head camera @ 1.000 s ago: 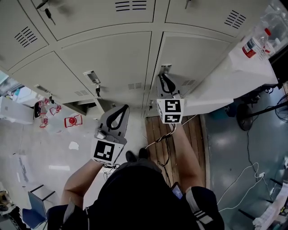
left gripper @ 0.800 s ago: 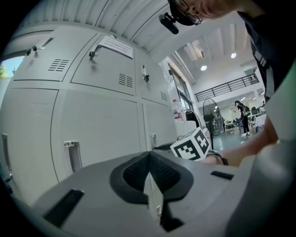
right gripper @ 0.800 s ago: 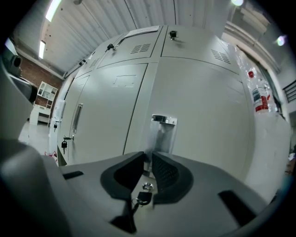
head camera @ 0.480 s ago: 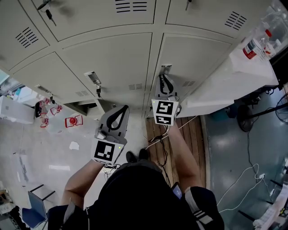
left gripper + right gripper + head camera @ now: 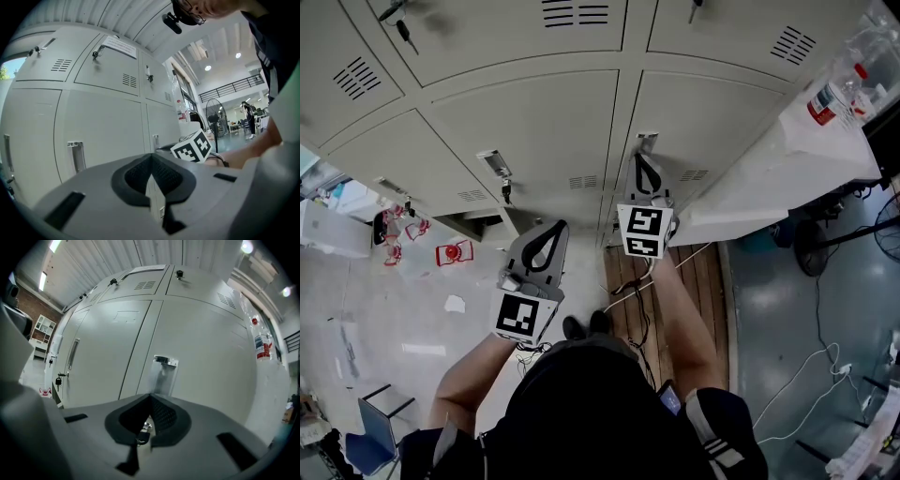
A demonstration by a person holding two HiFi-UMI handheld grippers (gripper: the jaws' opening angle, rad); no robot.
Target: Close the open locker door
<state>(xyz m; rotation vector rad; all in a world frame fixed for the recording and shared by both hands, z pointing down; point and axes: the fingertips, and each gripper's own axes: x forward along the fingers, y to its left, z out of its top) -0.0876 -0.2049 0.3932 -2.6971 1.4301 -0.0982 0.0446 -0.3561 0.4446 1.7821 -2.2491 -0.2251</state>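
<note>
left hand-held gripper: jaws together, empty; held level, short of the lockers, below the left handle
hanging key: just under the left handle, untouched
right hand-held gripper: jaws have just been closing and are now together; nothing pinched at the tips; a door key shows through the loop behind the tips, contact unclear
locker door: directly ahead of the right hand-held gripper, tips just below the right handle; looks flush with its neighbours, can't tell if latched
bench: far right, beside the lockers, red-label bottle on it
risk 1: door likely springs back open if the push ends before the latch catches
risk 2: closed tips could skid off the smooth panel, since there's no grip on anything
risk 3: jaws sit over the door key, so a sideways shove may bend or pull it
count, hand-held grippers: 2
count, handles in this row: 2 near the grippers
count, keys in this row: 2 seen
count, bottles: 1 clear, others too blurred
</note>
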